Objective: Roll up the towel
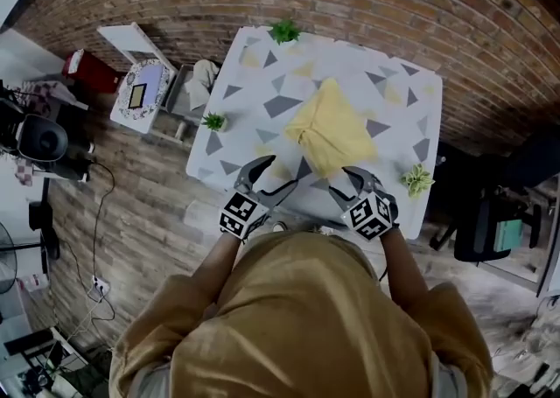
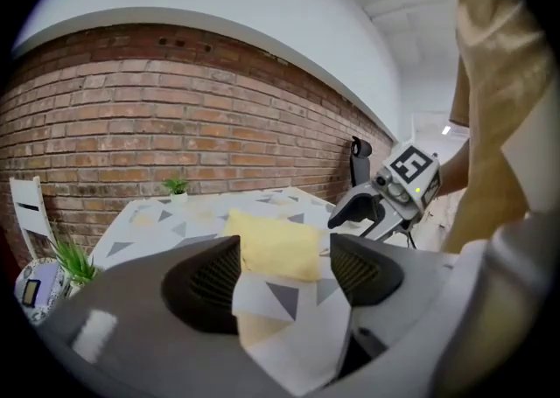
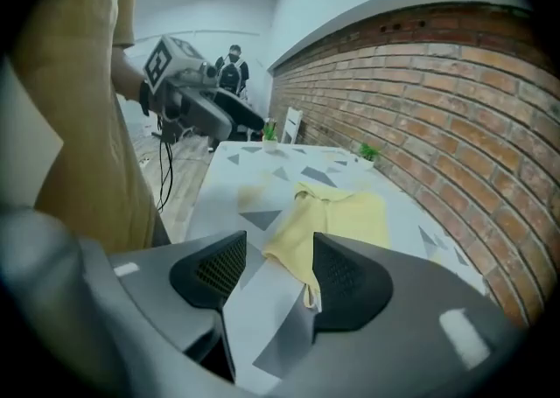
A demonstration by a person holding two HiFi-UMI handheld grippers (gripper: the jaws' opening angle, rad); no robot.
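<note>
A yellow towel (image 1: pixel 331 134) lies folded on the white table (image 1: pixel 262 73) with grey triangles, its near end close to the table's front edge. My left gripper (image 1: pixel 269 179) hovers at the front edge, just left of the towel's near end, jaws apart with nothing between them. My right gripper (image 1: pixel 348 182) hangs just right of that end, also open. In the left gripper view the towel (image 2: pixel 271 246) lies beyond the gripper (image 2: pixel 280 269), and the right gripper (image 2: pixel 385 199) shows at the right. In the right gripper view the towel's near corner (image 3: pixel 302 252) lies by the right jaw of the gripper (image 3: pixel 278 269).
Small green plants stand at the table's far edge (image 1: pixel 283 31), left edge (image 1: pixel 214 122) and near right corner (image 1: pixel 418 179). A white folding chair (image 1: pixel 140 81) stands left of the table and a dark office chair (image 1: pixel 481 221) at the right. A brick wall runs behind.
</note>
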